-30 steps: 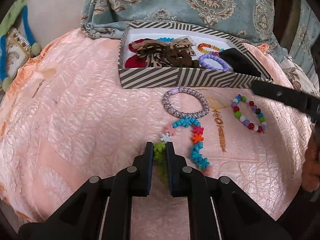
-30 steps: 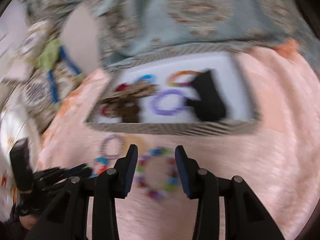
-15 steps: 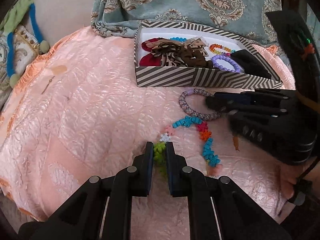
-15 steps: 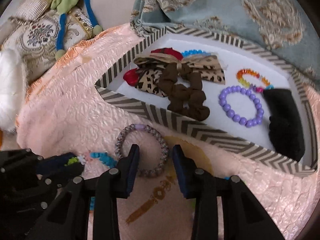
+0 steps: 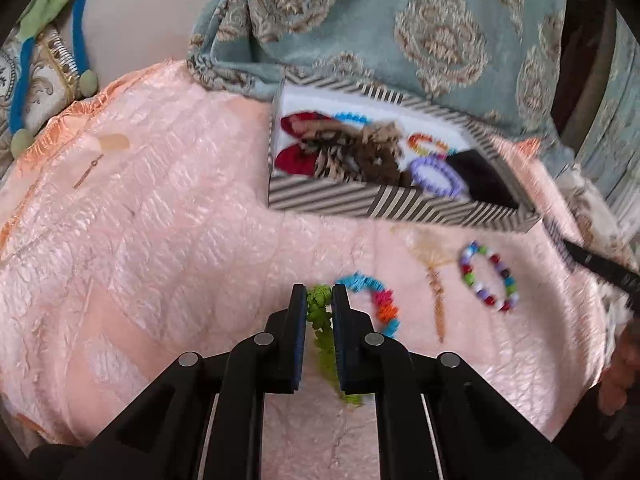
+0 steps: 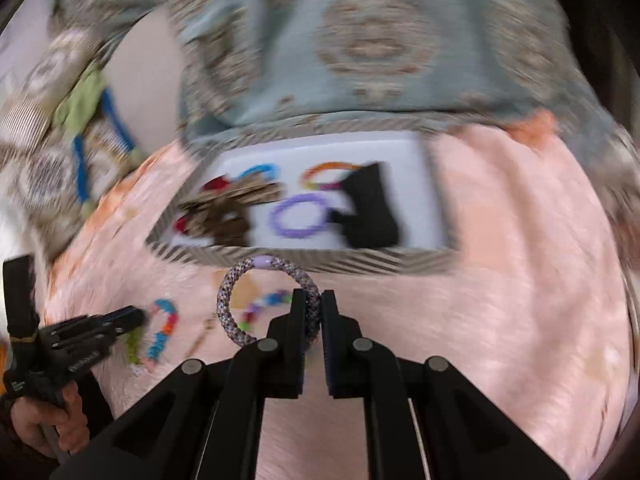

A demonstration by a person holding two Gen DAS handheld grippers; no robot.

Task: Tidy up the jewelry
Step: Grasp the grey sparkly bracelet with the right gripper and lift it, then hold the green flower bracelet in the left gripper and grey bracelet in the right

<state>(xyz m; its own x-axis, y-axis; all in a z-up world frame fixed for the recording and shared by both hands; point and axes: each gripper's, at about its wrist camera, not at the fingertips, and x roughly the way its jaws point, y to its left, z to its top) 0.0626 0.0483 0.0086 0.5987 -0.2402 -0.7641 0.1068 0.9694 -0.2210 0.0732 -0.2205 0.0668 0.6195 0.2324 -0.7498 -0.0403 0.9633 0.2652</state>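
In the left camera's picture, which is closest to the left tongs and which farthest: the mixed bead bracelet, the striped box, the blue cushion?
1. Mixed bead bracelet, on the pink cover, to the right of the left tongs.
2. Striped box, beyond it, upper right.
3. Blue cushion, behind the box, farthest.

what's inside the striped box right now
Inside the striped box: red and leopard-print scrunchies, a brown one, a purple bead bracelet, an orange bracelet, a blue one and a black band. Whatever lies beneath the scrunchie pile is covered.
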